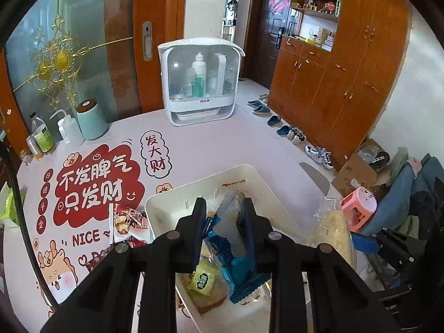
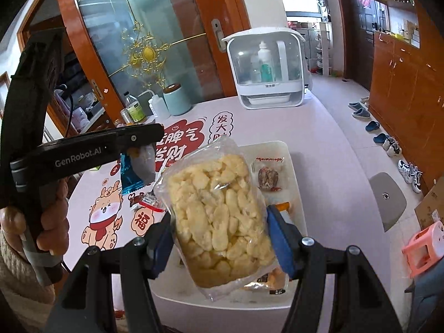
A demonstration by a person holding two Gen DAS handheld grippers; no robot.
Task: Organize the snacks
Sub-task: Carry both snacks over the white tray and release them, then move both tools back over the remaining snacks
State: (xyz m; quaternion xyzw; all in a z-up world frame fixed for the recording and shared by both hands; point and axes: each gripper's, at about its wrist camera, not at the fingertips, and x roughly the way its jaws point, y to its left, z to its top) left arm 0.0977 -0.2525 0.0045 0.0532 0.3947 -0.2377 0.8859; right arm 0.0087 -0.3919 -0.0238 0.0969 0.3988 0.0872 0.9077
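My left gripper (image 1: 225,208) is shut on a blue-and-silver snack packet (image 1: 228,223) and holds it over the white tray (image 1: 177,194); the right wrist view shows that gripper (image 2: 144,145) from the side, with the packet (image 2: 136,172) hanging from it. The tray holds a green packet (image 1: 202,277), blue wrappers and a brown one. My right gripper (image 2: 222,238) is shut on a clear bag of pale yellow puffed snacks (image 2: 216,211), held above the tray (image 2: 277,147). A dark snack in a clear wrapper (image 2: 267,176) lies in the tray.
Red-wrapped snacks (image 1: 127,222) lie on the table left of the tray. A white storage box (image 1: 198,80), a teal canister (image 1: 91,120) and bottles (image 1: 41,136) stand at the table's far side. A pink stool (image 1: 359,206) and shoes are on the floor at right.
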